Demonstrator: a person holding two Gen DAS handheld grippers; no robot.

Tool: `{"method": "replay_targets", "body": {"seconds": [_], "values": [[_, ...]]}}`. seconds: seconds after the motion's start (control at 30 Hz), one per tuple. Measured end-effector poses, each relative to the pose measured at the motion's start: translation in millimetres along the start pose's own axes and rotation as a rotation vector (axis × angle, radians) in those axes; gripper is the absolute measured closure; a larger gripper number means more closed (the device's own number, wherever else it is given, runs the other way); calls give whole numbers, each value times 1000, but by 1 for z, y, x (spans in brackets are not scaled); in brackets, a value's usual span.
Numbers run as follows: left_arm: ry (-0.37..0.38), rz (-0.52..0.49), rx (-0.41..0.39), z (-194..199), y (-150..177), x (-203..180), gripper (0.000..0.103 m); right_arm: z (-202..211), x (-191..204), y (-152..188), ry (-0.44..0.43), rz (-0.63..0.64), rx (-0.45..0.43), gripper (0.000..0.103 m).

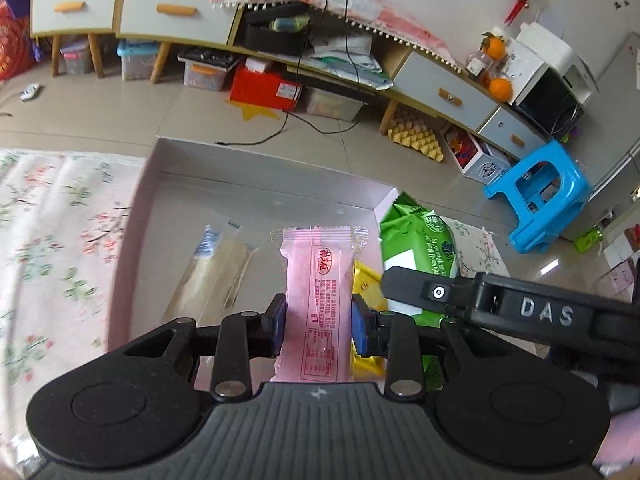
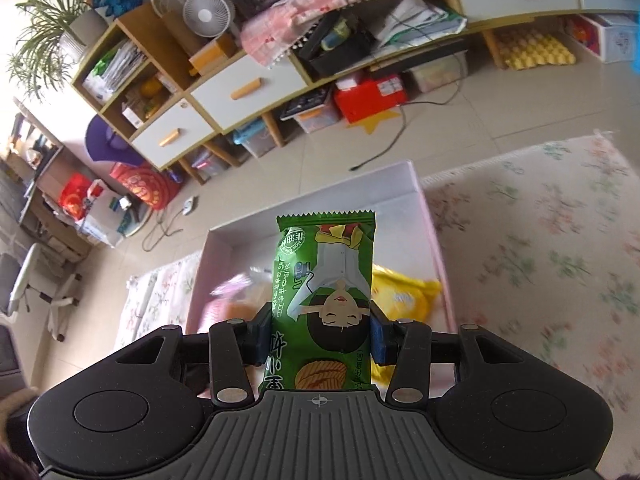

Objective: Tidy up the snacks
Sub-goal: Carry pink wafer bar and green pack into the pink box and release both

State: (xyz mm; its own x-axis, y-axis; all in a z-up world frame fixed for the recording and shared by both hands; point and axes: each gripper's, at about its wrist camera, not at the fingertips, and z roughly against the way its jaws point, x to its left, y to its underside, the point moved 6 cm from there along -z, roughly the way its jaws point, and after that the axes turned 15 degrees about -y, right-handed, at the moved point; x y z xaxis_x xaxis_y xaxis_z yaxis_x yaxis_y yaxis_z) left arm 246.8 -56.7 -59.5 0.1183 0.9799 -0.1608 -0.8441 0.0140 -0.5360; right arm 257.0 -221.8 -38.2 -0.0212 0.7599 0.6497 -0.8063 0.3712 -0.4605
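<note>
My left gripper (image 1: 319, 324) is shut on a pink snack packet (image 1: 316, 280) and holds it over the pale pink box (image 1: 136, 216). My right gripper (image 2: 319, 330) is shut on a green snack packet (image 2: 324, 296) above the same box (image 2: 404, 188). In the left wrist view the green packet (image 1: 420, 240) and the right gripper's body (image 1: 520, 308) show at the right. A clear packet with a pale snack (image 1: 212, 268) and a yellow packet (image 1: 366, 284) lie in the box. The yellow packet (image 2: 404, 296) and a blurred pink and orange packet (image 2: 236, 300) show in the right wrist view.
The box sits on a floral mat (image 1: 52, 240) on a tiled floor (image 1: 120, 116). A blue stool (image 1: 540, 196) stands to the right. A long low cabinet (image 1: 176, 12) with drawers, storage bins and a red box (image 1: 264, 86) runs along the wall.
</note>
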Motion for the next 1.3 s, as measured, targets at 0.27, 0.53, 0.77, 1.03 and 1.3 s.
{"method": "replay_targets", "body": {"seconds": [0.27, 0.53, 0.77, 1.03, 1.3], "values": [[-38, 7, 22, -30, -8, 6, 73, -36, -20, -14, -6, 8, 41, 58], [-142, -15, -39, -36, -18, 20, 73, -54, -31, -20, 32, 16, 35, 58], [-134, 26, -72, -39, -28, 30, 73, -61, -31, -22, 37, 37, 15, 57], [-93, 61, -93, -37, -31, 30, 59, -54, -33, -32, -16, -8, -51, 49], [-127, 10, -109, -21, -29, 24, 42, -36, -22, -34, 7, 12, -65, 39]]}}
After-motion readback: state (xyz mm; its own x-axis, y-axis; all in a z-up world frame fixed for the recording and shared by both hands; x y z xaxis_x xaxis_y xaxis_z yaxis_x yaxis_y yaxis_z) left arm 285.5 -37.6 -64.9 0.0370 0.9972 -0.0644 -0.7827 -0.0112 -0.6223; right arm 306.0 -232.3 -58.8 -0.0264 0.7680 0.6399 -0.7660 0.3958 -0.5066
